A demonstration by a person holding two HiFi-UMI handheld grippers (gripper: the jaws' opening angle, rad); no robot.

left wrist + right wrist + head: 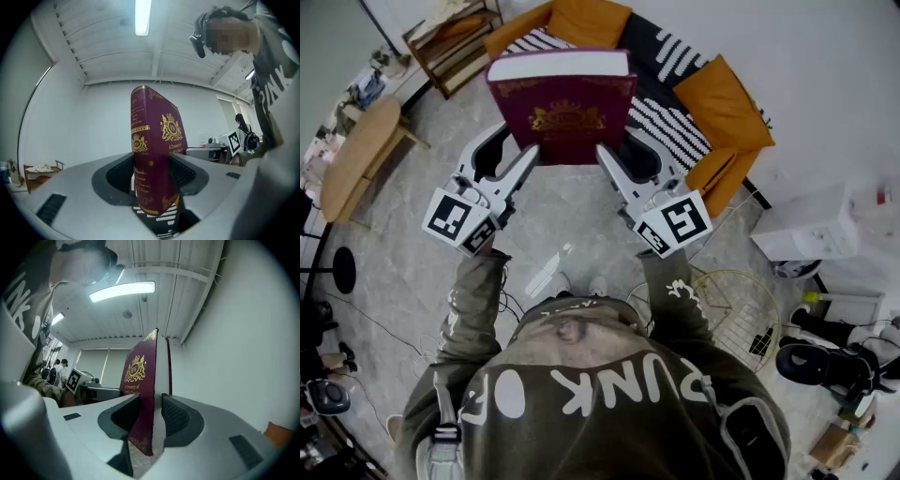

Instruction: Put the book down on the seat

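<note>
I hold a thick maroon book (562, 117) with gold crests upright in the air, cover toward me and white page edge on top. My left gripper (518, 147) is shut on its lower left corner, my right gripper (623, 150) on its lower right corner. Behind and below the book stands the seat, an orange armchair (727, 108) with a black-and-white striped cushion (675, 127). In the left gripper view the book's spine (152, 154) fills the gap of the left gripper (154, 190). In the right gripper view the right gripper (151, 420) is clamped over the page edge (159, 380).
A wooden side table (356, 155) and a low wooden shelf (455, 42) stand at the left. A white box (811, 230), a wire basket (741, 300) and dark gear lie at the right. A clear bottle (548, 267) lies on the floor by my feet.
</note>
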